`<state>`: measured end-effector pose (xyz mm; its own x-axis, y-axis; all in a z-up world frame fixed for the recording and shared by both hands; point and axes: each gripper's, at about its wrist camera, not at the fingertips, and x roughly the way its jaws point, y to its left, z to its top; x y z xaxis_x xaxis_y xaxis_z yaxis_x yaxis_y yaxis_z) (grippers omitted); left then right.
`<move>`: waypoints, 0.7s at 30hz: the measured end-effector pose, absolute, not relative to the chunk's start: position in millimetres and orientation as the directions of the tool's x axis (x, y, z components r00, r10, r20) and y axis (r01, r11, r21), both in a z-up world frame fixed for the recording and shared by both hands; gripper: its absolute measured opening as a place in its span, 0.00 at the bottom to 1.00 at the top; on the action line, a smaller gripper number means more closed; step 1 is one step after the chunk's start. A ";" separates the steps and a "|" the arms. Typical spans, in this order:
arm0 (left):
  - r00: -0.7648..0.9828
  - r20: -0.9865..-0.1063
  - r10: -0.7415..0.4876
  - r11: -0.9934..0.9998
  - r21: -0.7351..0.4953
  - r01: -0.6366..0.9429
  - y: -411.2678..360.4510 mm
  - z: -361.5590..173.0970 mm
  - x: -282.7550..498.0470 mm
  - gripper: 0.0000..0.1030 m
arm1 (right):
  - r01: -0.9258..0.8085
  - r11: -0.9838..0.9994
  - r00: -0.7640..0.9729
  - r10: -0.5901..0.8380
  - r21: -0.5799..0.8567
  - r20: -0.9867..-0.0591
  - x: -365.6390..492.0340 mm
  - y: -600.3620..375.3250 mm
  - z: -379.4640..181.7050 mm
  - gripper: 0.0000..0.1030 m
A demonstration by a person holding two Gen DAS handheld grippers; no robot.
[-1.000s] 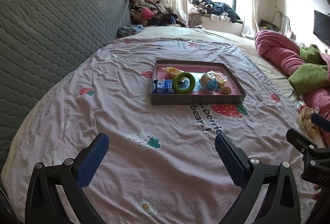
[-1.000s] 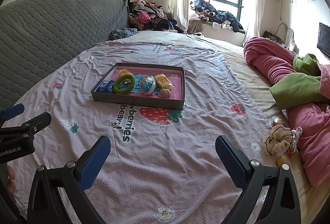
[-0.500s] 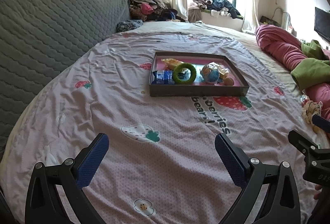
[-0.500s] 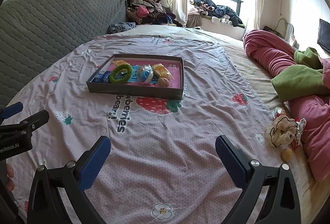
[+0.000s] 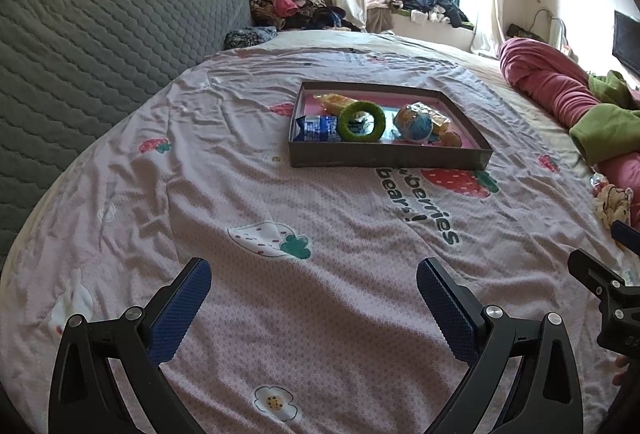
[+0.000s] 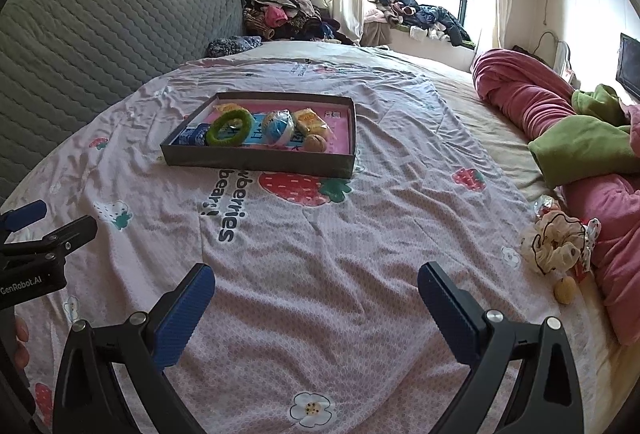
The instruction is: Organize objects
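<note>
A shallow dark-grey cardboard tray with a pink floor (image 5: 384, 157) (image 6: 256, 164) sits in the middle of the pale pink strawberry-print bedspread (image 5: 248, 194) (image 6: 360, 234), just beyond a big printed strawberry. Inside it, a fuzzy green ring (image 5: 361, 121) (image 6: 230, 128) leans over a blue snack packet (image 5: 316, 128) (image 6: 191, 137); next to the ring lies a blue-and-white wrapped ball (image 5: 414, 123) (image 6: 277, 128), then a yellow wrapped bun (image 6: 310, 120) and a small brown nut-like ball (image 6: 315, 143). Another yellow packet (image 5: 335, 99) lies at the tray's far side. Well apart from the tray, at the bedspread's right edge, a cream frilly scrunchie (image 6: 554, 244) (image 5: 612, 200) and a small yellow-brown ball (image 6: 565, 289) rest beside a rolled pink and green quilt (image 6: 560, 114) (image 5: 560, 90). The left gripper (image 5: 314, 292) hovers over the bedspread near the front edge, its blue-padded fingers spread wide and holding nothing. The right gripper (image 6: 316, 294) hovers alongside, likewise spread wide and empty. A grey quilted headboard (image 5: 100, 34) rises at left.
</note>
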<state>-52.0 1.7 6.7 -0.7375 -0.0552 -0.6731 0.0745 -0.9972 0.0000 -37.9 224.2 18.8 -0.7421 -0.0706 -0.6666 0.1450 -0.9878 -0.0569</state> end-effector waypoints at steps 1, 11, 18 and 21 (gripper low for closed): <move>-0.736 -0.675 -0.054 -0.997 -0.001 0.074 1.7 5.2 -52.6 0.99 | 0.144 -0.988 -0.741 -0.069 -0.058 -0.668 -38.0 224.3 17.5 0.99; -0.736 -0.675 -0.045 -0.997 -0.011 0.070 -1.8 -1.5 -53.6 0.99 | 0.152 -0.986 -0.737 -0.066 -0.069 -0.673 -38.9 220.4 4.5 0.99; -0.729 -0.683 -0.047 -0.997 -0.008 0.071 -2.3 -8.4 -55.2 0.99 | 0.150 -0.986 -0.731 -0.063 -0.071 -0.679 -40.1 220.8 -1.1 0.99; -0.725 -0.688 -0.045 -0.998 -0.005 0.067 -1.9 -12.4 -56.2 0.99 | 0.149 -0.986 -0.730 -0.061 -0.071 -0.681 -40.8 221.3 -3.6 0.99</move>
